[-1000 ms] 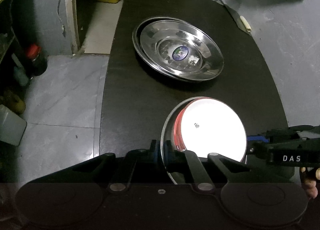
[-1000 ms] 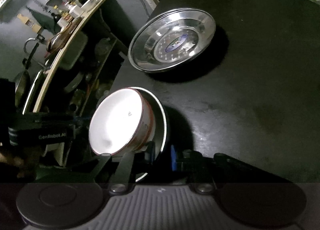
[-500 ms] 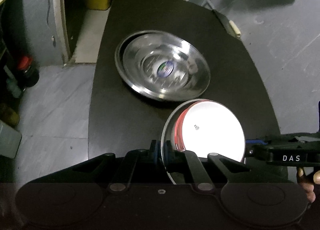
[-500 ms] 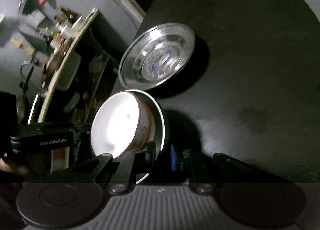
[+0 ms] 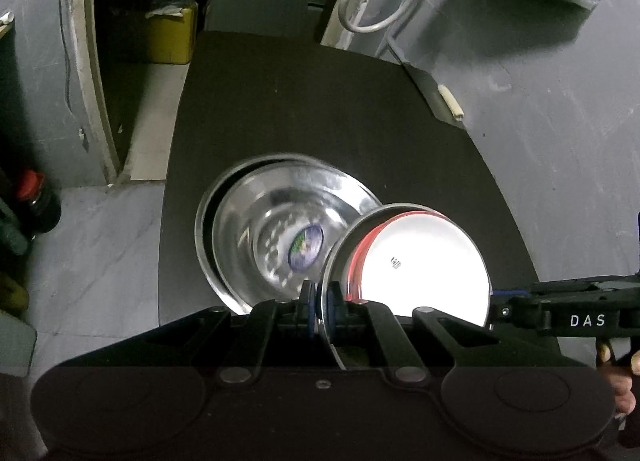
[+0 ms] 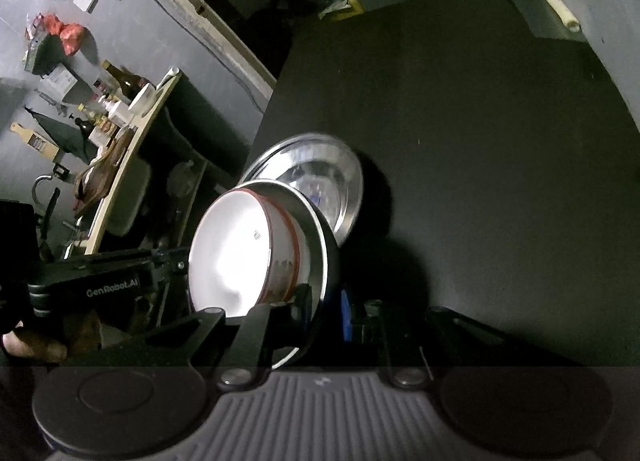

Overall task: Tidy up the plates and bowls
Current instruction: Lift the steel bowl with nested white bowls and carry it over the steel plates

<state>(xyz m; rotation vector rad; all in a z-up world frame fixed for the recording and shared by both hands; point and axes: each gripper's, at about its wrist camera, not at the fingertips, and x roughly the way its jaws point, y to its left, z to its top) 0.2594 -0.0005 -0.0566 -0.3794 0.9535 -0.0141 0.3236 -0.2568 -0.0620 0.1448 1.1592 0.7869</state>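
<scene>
Both grippers pinch the steel plate's rim: left gripper (image 5: 320, 303), right gripper (image 6: 326, 307). White bowl (image 5: 424, 265) sits on steel plate (image 5: 334, 257), above stacked plates (image 5: 256, 229) on the bench (image 5: 320, 101).

Both grippers closed, angled downward.
Left gripper (image 5: 322, 303) jaws clamped tight; right gripper (image 6: 326, 307) likewise, opposite it; a hand (image 5: 618, 379) grips its handle.

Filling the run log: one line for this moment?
left tool: shut on steel plate | right tool: shut on steel plate | white bowl on it
</scene>
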